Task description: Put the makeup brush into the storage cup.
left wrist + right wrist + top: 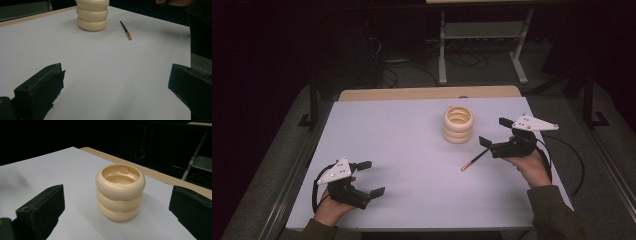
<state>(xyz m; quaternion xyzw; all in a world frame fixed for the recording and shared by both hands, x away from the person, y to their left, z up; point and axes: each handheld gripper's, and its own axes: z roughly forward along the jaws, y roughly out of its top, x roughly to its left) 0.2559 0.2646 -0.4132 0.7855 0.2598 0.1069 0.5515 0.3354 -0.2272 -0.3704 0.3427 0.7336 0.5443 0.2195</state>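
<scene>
Near the far middle of the white tabletop (412,150) stands a cream-coloured holder shaped like three stacked rings (458,124), open at the top. Just beside it, toward the right hand-held gripper (492,132), lies a thin dark brush with an orange tip (475,159), flat on the tabletop. That gripper's jaws stand wide apart, empty, facing the holder with nothing between. At the near left corner, the left hand-held gripper (371,177) also gapes, well apart from both things.
</scene>
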